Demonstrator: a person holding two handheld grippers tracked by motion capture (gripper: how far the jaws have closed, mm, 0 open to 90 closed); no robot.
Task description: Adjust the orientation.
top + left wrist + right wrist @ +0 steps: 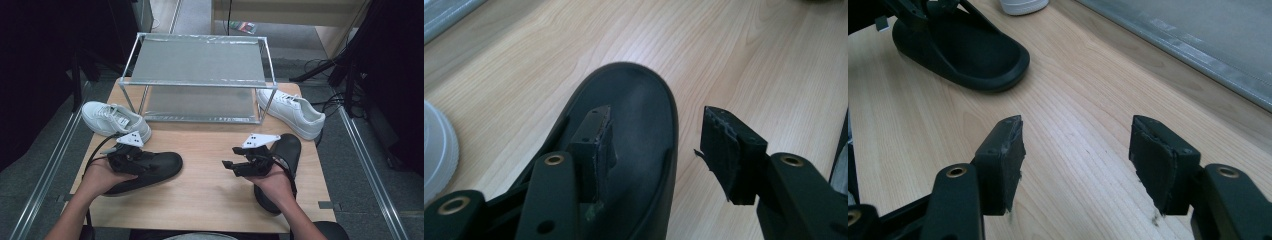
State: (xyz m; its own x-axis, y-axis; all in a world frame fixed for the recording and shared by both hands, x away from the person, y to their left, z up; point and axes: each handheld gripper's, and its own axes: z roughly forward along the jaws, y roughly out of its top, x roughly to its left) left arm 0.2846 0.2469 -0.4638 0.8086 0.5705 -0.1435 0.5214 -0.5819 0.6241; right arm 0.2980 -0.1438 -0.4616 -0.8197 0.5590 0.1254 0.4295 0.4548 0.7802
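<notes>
1. A wooden table point(200, 165) lies under both hands. At its far edge, beyond both tongs, stands a two-shelf metal rack point(199, 75) with both shelves bare.

2. Two white sneakers sit well beyond the tongs at either end of the rack: one white sneaker point(114, 119) just past the left tongs, the other white sneaker point(296, 111) past the right tongs.

3. The left black shoe point(147, 170) lies directly under the left tongs point(131, 156), toe pointing toward the middle of the table. In the left gripper view one jaw sits over the shoe's upper point(639, 130) and the other hangs outside its edge above bare wood, so the shoe's side lies between the jaws. The jaws stand fairly wide apart and the pads do not yet press on anything.

4. The right black shoe point(287, 150) lies just behind and beside the right tongs point(231, 166), partly under the right hand point(272, 182). The right tongs gape fully, hold nothing, and point across bare table toward the other black shoe point(968, 55).

5. The step in hand looks like taking hold of the left black shoe, probably to carry it to the rack. The next move calls for lowering the left tongs a little, squeezing firmly on the shoe's side wall, then lifting without tipping it.
</notes>
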